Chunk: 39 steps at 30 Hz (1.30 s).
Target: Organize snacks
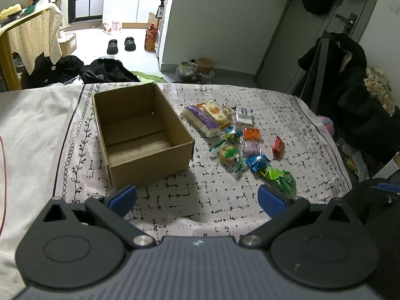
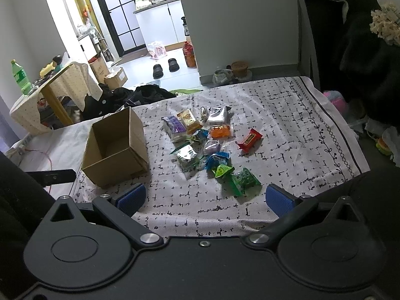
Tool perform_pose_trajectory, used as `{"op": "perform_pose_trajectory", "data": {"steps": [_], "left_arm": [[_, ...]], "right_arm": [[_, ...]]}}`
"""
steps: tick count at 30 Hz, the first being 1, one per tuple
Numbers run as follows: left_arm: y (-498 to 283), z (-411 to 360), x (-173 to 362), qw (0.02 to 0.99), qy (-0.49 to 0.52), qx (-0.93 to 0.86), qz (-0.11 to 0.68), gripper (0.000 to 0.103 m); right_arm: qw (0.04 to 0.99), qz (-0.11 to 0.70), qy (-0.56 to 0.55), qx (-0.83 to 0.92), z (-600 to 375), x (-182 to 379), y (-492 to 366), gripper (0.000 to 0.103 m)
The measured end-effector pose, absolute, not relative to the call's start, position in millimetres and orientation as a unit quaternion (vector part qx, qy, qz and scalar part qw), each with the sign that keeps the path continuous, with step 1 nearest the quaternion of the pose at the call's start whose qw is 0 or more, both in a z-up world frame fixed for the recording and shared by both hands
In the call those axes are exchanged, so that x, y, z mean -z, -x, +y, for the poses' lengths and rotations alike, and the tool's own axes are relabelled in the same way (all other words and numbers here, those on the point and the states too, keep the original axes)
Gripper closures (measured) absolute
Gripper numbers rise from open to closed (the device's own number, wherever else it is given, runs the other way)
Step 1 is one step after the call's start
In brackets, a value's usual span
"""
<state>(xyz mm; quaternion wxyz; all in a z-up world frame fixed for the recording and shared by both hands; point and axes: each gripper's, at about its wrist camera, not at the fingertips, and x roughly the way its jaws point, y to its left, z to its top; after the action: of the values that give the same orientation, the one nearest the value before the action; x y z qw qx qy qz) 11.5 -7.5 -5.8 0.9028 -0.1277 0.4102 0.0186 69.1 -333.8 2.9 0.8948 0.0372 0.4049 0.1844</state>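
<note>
An open brown cardboard box (image 1: 142, 135) sits upright and empty. Just right of the box lies a loose cluster of wrapped snacks (image 1: 237, 145): a long purple-and-white pack (image 1: 200, 120) nearest the box, green packets (image 1: 277, 176) at the near end, and a red packet (image 1: 278, 147) farthest from the box.

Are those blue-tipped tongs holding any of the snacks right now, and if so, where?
Nothing is held. Both the left tongs and the right tongs are open and empty above the cloth; the snacks lie untouched beside the cardboard box.

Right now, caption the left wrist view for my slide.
Open left gripper faces empty cardboard box beside scattered snack packets.
</note>
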Motion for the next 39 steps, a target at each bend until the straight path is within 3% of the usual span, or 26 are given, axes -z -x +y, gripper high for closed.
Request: {"op": "perform_pose_trajectory", "data": {"steps": [16,34,39], "left_arm": [[-44,-14,1,0.906,0.078,0.018,0.415,0.001],[-106,-31,27,0.893,0.042,0.066,0.443,0.006],[-125,-40,36,0.888,0.022,0.092,0.451,0.007]], "right_arm": [[0.892,0.417,-0.042,-0.169,-340,15,-92,0.001],[0.86,0.476,-0.065,-0.171,-339,59,-137,0.025],[0.849,0.495,-0.077,-0.167,-340,73,-153,0.037]]}}
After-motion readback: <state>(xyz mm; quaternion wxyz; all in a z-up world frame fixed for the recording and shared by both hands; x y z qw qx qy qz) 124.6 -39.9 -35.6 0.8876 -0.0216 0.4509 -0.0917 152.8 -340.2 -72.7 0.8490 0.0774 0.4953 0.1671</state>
